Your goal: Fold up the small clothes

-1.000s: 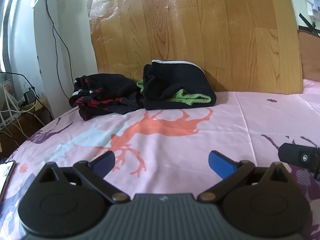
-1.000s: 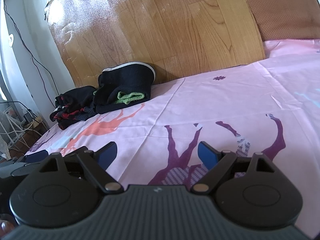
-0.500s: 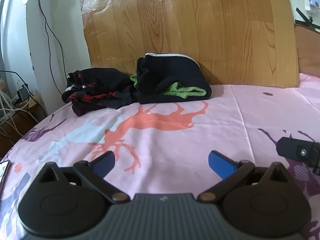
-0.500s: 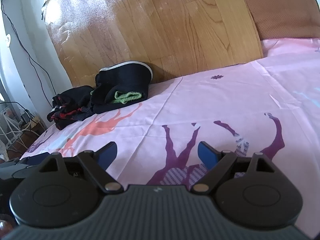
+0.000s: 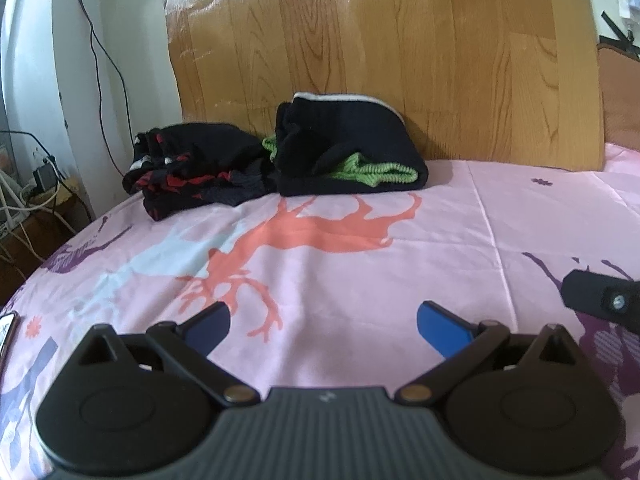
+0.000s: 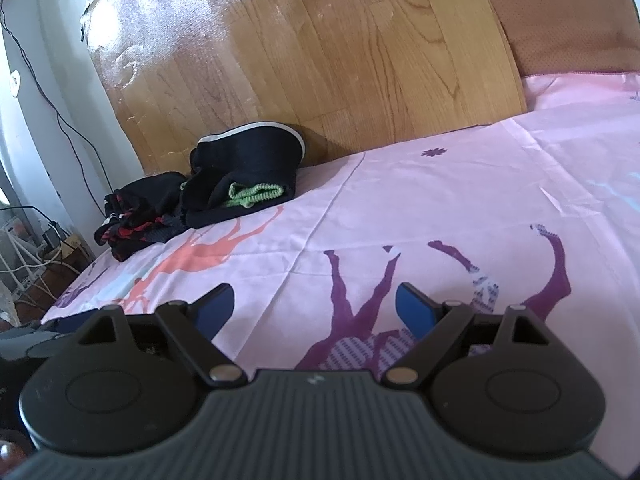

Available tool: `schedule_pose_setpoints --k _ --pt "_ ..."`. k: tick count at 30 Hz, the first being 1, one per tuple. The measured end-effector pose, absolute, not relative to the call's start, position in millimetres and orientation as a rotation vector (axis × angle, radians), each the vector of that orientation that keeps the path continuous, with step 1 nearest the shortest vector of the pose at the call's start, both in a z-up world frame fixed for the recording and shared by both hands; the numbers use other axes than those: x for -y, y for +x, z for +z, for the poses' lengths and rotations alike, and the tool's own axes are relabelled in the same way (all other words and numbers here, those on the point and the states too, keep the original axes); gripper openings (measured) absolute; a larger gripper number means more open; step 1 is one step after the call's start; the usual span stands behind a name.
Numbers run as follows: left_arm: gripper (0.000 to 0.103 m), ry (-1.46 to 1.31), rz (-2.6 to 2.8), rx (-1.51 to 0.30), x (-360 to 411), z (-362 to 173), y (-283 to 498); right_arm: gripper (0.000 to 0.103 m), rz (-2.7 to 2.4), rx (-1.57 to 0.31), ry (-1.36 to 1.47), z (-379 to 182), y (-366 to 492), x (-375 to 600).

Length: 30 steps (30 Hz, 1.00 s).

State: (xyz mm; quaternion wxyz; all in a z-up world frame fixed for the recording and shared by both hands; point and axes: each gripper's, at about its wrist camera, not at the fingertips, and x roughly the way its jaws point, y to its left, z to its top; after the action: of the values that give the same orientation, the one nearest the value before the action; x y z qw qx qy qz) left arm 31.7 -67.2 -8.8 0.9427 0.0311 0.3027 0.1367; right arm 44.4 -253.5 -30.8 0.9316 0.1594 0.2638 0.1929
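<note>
Two clothes piles [image 5: 280, 160] by wood headboard [image 5: 380, 40], cables [image 5: 24, 200] left, both grippers' jaws open, empty, over pink sheet [image 5: 440, 220]

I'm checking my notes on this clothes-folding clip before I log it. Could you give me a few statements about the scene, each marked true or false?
1. Both grippers are open and hold nothing. True: the left gripper and the right gripper show only bedsheet between their fingers.
2. The black-and-green garment lies beside the black-and-red garment. True.
3. The clothes lie in the middle of the bed. False: they lie at the far edge, against the wooden board.
4. The left gripper touches the clothes. False: it is well short of them.
5. The bedsheet is plain white. False: it is pink with deer prints.
</note>
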Motion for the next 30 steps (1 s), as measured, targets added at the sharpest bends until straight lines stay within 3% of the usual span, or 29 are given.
schedule_pose_setpoints --k 30 --pt "0.103 0.058 0.283 -0.601 66.8 -7.5 30.5 0.090 0.413 -0.499 0.340 -27.4 40.3 256.2"
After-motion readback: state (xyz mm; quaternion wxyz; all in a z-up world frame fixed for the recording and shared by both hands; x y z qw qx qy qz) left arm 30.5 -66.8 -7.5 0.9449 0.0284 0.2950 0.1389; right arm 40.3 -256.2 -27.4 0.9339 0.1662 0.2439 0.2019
